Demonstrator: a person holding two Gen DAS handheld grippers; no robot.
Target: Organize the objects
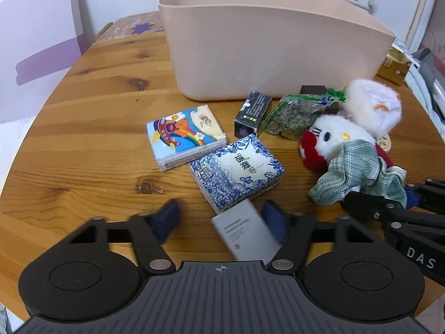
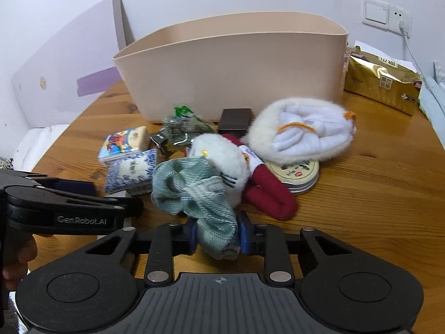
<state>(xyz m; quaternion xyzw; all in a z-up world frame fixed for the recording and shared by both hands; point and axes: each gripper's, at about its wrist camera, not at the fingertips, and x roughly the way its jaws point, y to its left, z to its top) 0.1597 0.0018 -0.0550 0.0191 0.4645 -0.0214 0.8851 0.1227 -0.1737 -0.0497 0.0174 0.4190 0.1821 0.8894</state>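
Looking down my left wrist cam first: the left gripper point(image 1: 221, 217) has its jaws standing apart over the wooden table point(image 1: 83, 144), with a small white card box point(image 1: 246, 232) lying between them, up against the right pad. The left pad is clear of it, so nothing is clamped there as far as I can see. Just past the box sits a blue-patterned tissue pack point(image 1: 237, 172), and behind that a cartoon tissue pack point(image 1: 185, 136). A small dark box point(image 1: 251, 114) and a bag of dried greens point(image 1: 294, 117) lie near the foot of the beige bin point(image 1: 264, 55), which stands at the back of the table. Off to the right is a white plush point(image 1: 333, 139) with a green cloth point(image 1: 358, 172) draped across it, and the right gripper point(image 1: 408, 203) pokes in from that edge.

Right wrist cam: the right gripper point(image 2: 218, 235) is squeezed tight on the green cloth point(image 2: 194, 189), both pads pressing into the bunched fabric. The cloth rests against the plush point(image 2: 222, 153), which lies next to a fluffy white roll point(image 2: 303, 136) and a round tin point(image 2: 294, 174). The bin point(image 2: 236, 75) stands right behind the pile, and a gold bag point(image 2: 383, 83) sits beside it on the right. The left gripper point(image 2: 72, 194) shows at the left edge.
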